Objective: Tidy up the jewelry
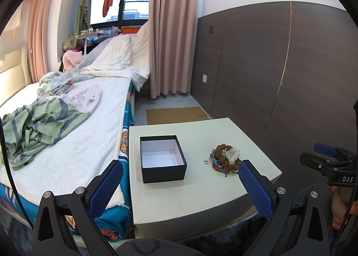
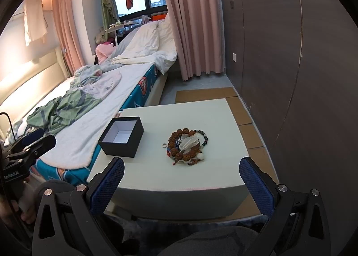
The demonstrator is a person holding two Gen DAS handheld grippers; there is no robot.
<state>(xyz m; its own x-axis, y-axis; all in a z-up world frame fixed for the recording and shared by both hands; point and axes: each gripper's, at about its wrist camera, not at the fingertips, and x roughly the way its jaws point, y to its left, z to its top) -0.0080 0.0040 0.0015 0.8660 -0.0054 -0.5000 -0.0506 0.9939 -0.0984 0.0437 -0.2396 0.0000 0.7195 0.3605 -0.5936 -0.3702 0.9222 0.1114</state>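
An open black box (image 1: 163, 158) (image 2: 122, 136) with a white, empty inside stands on the left part of a low white table (image 1: 190, 195) (image 2: 179, 173). A heap of jewelry (image 1: 224, 158) (image 2: 187, 145) lies to its right: brown bead bracelets, dark and blue beads, a clear pouch. A small silver ring (image 1: 205, 162) (image 2: 164, 145) lies beside the heap. My left gripper (image 1: 180, 173) is open and empty, short of the box. My right gripper (image 2: 181, 169) is open and empty, short of the heap. Each gripper shows at the edge of the other's view.
A bed (image 1: 73, 144) (image 2: 94, 103) with rumpled blankets touches the table's left side. A dark panelled wall (image 1: 279, 76) (image 2: 302, 76) runs along the right. Flattened cardboard (image 1: 174, 115) (image 2: 223, 94) lies on the floor behind the table. Pink curtains (image 1: 172, 32) hang at the back.
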